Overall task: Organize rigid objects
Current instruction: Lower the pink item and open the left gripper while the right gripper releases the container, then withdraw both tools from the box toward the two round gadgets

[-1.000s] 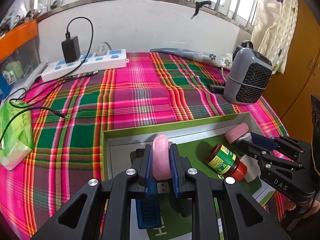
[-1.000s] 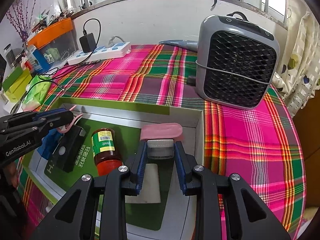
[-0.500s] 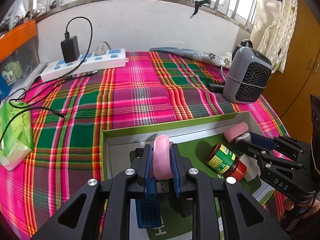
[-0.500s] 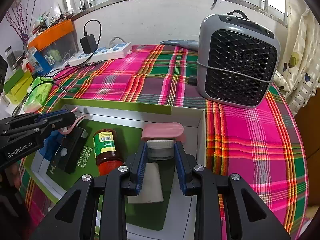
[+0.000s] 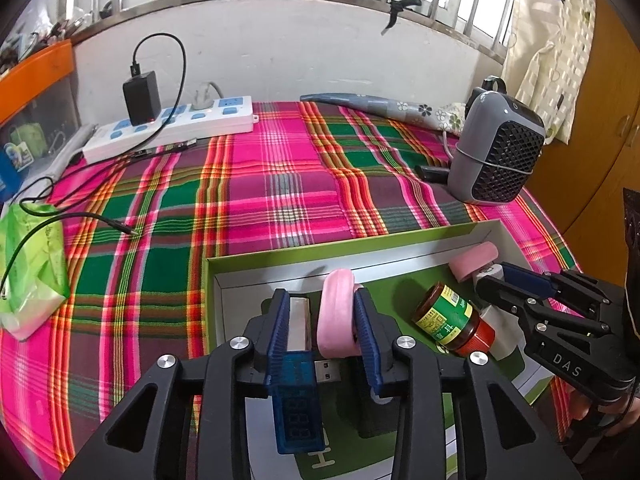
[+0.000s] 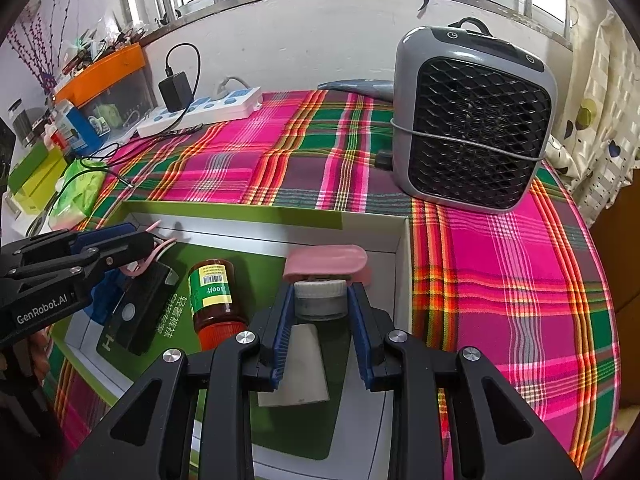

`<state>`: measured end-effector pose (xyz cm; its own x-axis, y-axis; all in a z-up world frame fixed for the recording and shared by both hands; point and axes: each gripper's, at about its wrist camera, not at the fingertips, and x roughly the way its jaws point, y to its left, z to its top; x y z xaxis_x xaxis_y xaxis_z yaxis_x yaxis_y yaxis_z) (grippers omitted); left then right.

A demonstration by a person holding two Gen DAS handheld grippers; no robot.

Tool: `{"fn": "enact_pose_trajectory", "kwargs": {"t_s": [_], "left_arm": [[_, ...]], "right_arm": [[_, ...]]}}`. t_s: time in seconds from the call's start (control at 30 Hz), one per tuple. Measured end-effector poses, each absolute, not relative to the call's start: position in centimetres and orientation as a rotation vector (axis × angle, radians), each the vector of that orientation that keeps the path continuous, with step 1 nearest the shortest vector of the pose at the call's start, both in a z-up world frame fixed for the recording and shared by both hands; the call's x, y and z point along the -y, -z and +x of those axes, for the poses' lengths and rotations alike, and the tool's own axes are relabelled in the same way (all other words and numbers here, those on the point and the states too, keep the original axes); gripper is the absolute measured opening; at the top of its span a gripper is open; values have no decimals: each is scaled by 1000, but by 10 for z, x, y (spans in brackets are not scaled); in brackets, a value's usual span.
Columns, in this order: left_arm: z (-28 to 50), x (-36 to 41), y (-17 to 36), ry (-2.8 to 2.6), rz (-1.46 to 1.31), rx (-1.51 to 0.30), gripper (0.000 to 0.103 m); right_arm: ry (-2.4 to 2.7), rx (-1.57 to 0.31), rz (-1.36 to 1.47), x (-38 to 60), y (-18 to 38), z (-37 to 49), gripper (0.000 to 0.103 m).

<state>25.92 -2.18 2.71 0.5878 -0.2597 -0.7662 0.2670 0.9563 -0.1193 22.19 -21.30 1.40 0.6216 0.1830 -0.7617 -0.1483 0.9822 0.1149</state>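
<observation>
Left claw (image 5: 322, 322): jaws opening; pink clip (image 5: 335, 314) between them, leaning on the right pad, clear of the left.
Right claw (image 6: 320, 318): closed on a white bottle (image 6: 318, 300) at its cap.
Box (image 5: 280, 254): holds the clip, the bottle and a jar (image 5: 450, 318) at 3 o'clock of the left claw.
Heater (image 6: 472, 120): on the plaid surface (image 5: 260, 184), 12 o'clock of the right claw, beyond the box.

Right tool (image 5: 490, 280): "DAS"; left tool (image 6: 138, 254): "GenRobot.AI" (white lettering).
</observation>
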Motion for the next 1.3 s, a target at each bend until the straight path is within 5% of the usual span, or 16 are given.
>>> {"fn": "enact_pose_trajectory", "kwargs": {"t_s": [1.3], "left_arm": [[194, 16, -57, 259, 32, -818, 33]], "right_arm": [[-185, -835, 68, 211, -33, 178, 37]]}}
